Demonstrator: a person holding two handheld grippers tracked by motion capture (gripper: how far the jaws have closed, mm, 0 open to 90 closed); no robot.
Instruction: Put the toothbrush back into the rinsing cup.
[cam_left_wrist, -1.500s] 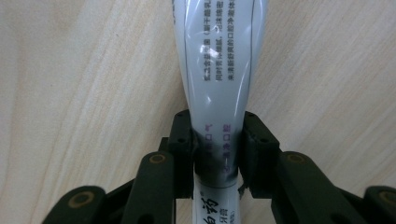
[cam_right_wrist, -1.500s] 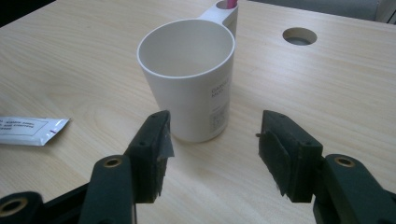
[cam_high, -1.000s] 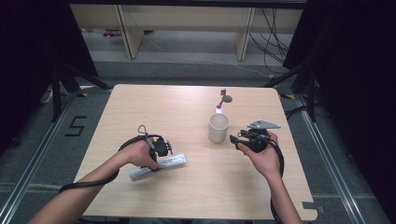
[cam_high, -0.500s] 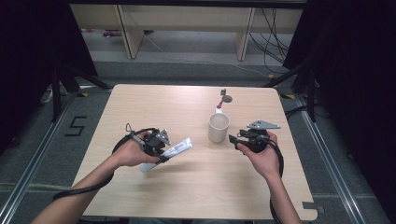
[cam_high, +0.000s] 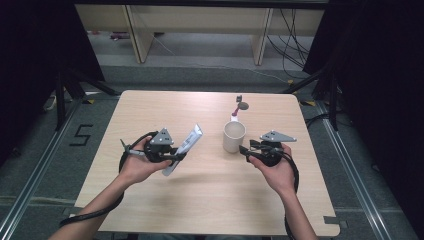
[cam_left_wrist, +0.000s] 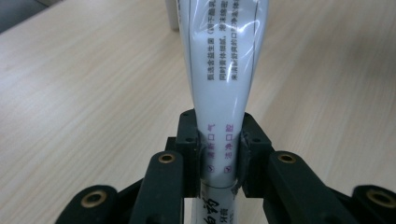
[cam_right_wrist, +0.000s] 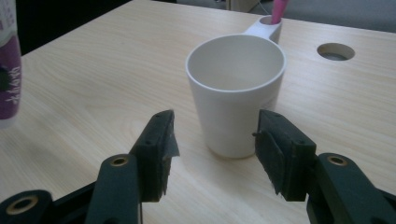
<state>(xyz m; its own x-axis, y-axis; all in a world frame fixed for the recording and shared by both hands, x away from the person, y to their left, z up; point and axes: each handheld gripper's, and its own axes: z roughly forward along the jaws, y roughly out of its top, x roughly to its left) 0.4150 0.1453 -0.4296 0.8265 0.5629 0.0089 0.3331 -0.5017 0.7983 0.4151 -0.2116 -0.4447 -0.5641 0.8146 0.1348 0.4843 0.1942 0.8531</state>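
Bare tabletop (cam_high: 150, 210) around left tool (cam_high: 176, 157) gripping tube (cam_high: 184, 148), right tool (cam_high: 243, 150) agape near cup (cam_high: 234, 136).

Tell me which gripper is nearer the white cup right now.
Right. The right gripper sits open just beside the white cup; the left gripper holds the tube farther off.

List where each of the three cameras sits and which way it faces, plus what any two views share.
High view: above the person's side, looking forward and down on the table; both forearms, left gripper, right gripper.
Left gripper view: rides that gripper, looking along its jaws clamped on the white tube.
Right gripper view: rides that gripper, looking along open jaws at the white cup.
Shared: cup and tube appear in the high and right gripper views.
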